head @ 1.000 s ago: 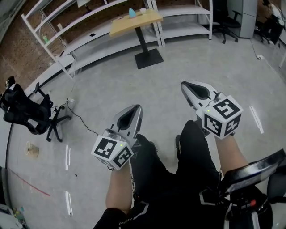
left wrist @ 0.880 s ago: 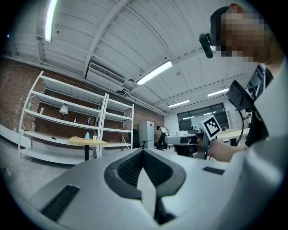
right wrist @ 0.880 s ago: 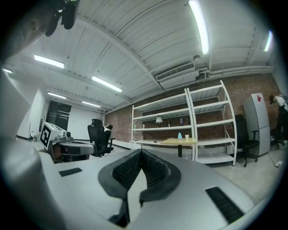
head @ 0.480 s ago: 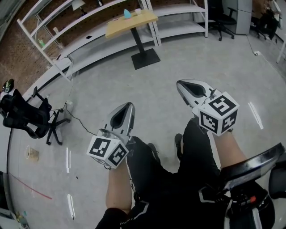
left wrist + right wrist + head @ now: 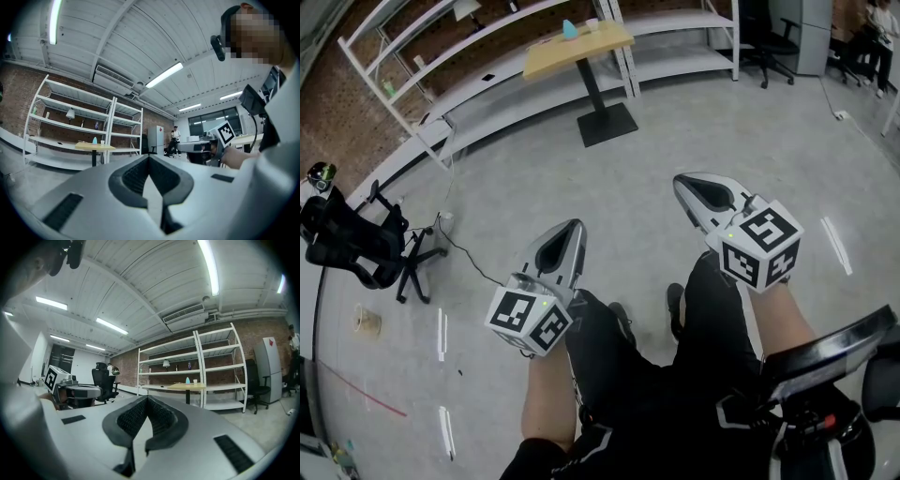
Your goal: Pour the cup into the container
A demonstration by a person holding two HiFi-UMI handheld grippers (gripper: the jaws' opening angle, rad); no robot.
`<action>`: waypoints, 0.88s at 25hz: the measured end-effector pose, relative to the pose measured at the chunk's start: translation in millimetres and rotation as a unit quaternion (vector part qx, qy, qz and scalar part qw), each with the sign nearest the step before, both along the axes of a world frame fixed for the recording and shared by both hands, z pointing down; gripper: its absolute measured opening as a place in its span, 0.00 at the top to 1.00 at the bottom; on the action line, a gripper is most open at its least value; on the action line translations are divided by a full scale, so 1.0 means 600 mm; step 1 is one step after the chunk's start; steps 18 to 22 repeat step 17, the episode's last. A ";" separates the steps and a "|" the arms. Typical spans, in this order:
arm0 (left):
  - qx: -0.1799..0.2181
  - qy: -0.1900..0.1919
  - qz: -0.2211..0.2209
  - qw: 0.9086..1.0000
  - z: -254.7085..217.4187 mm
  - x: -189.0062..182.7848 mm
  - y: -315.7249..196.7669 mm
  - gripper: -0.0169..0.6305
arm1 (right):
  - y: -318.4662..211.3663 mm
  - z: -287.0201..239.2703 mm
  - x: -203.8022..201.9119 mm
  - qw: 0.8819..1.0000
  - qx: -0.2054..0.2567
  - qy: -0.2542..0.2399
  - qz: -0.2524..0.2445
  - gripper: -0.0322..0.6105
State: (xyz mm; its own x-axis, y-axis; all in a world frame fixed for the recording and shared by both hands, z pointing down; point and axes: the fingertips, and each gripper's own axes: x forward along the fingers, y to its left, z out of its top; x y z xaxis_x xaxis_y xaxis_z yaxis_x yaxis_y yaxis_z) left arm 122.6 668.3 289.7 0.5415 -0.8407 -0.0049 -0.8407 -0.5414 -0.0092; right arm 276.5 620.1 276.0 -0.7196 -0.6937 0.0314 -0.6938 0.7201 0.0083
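- My left fingers (image 5: 127,178) are clenched together on nothing; my right fingers (image 5: 125,420) are the same, pressed tight and empty
- The cup (image 5: 598,22) stands upright on the desk (image 5: 581,47), well apart from me, ahead across the floor (image 5: 609,187); neither pair of fingers is clearly nearer
- I count one white cup, one blue container (image 5: 571,28) just beside it, one desk

The left gripper (image 5: 571,235) has slid a little to the left in the head view. The right gripper (image 5: 690,186) went up a bit, then came back down. The black chair (image 5: 349,239) sits nearer the left edge.
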 end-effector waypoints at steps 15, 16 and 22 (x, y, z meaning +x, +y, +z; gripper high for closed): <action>-0.001 0.010 0.009 1.000 -0.003 0.009 0.006 0.97 | 0.005 -0.005 0.004 1.000 -0.002 -0.004 0.004 0.95; -0.003 0.013 0.007 1.000 -0.001 0.009 0.007 0.97 | 0.005 -0.006 0.004 1.000 -0.002 -0.003 0.003 0.95; -0.005 0.016 0.005 1.000 0.001 0.008 0.008 0.97 | 0.005 -0.006 0.004 1.000 -0.001 -0.001 0.003 0.95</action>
